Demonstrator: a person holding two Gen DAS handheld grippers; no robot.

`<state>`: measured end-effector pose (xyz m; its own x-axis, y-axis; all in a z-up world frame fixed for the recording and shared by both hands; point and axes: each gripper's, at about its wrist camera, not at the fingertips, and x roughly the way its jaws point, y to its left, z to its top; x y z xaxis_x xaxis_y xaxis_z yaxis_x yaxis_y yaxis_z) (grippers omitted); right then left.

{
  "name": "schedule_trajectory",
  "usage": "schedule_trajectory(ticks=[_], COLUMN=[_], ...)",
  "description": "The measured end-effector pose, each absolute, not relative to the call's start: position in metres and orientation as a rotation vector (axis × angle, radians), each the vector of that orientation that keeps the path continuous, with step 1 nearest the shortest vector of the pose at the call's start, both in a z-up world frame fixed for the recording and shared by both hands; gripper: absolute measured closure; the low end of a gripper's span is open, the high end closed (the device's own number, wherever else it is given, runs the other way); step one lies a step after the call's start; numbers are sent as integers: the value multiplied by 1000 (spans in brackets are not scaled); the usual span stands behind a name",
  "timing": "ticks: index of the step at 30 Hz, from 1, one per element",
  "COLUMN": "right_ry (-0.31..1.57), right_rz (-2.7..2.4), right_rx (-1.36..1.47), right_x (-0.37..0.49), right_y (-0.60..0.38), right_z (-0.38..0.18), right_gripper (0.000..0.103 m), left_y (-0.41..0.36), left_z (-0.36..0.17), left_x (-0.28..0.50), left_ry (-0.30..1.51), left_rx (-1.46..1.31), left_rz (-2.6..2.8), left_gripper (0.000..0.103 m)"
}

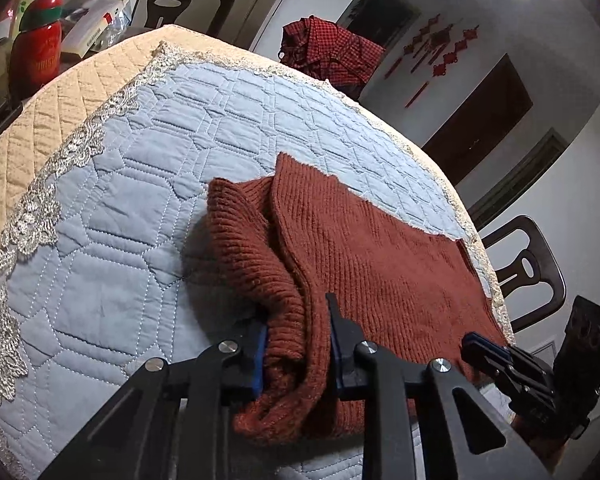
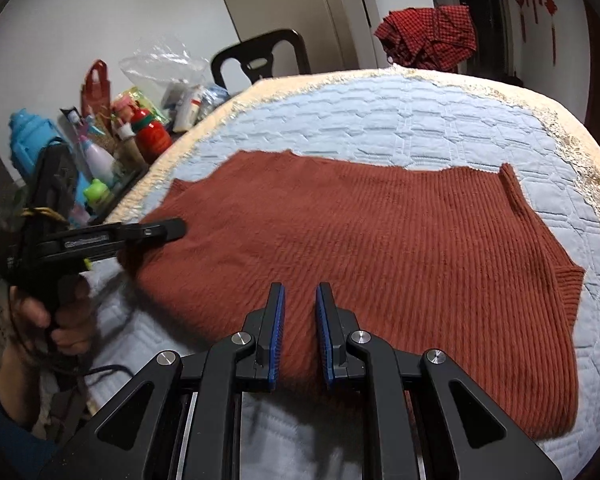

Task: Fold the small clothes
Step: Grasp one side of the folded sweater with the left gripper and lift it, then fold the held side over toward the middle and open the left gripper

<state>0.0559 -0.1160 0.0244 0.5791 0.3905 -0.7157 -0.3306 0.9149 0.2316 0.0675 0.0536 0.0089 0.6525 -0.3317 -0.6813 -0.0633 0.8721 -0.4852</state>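
while left gripper point(image 1: 298, 344) pinches, sweater point(image 2: 380, 248) lying crosswise

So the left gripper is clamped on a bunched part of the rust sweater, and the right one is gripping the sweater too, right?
Not quite. The left gripper does clamp the sweater, but the right gripper grips nothing: in the right wrist view its jaws stand apart above the knit.

No readable text in either view. Red bottle point(image 1: 36, 54) with the antler cap has gold lettering, too blurred to make out. White box point(image 1: 94, 26) behind it carries a dark printed strip, illegible. Packets in the clear plastic bag point(image 2: 180, 92) show print, too small to read.
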Motion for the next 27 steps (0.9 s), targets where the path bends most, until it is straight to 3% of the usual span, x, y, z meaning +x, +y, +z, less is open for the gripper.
schedule_trajectory(ticks=[17,27], right_ry=[817,754], right_rz=[401,228], right_rx=[191,290], right_x=[54,38], right_y=[-151,-216], right_z=[30,45], right_gripper=[87,87], left_y=[31,-69], left_z=[67,99], left_x=[69,109], left_ry=[757,750], left_rx=[-555,-481], left_rz=[-361,-618], left_gripper=[80,81])
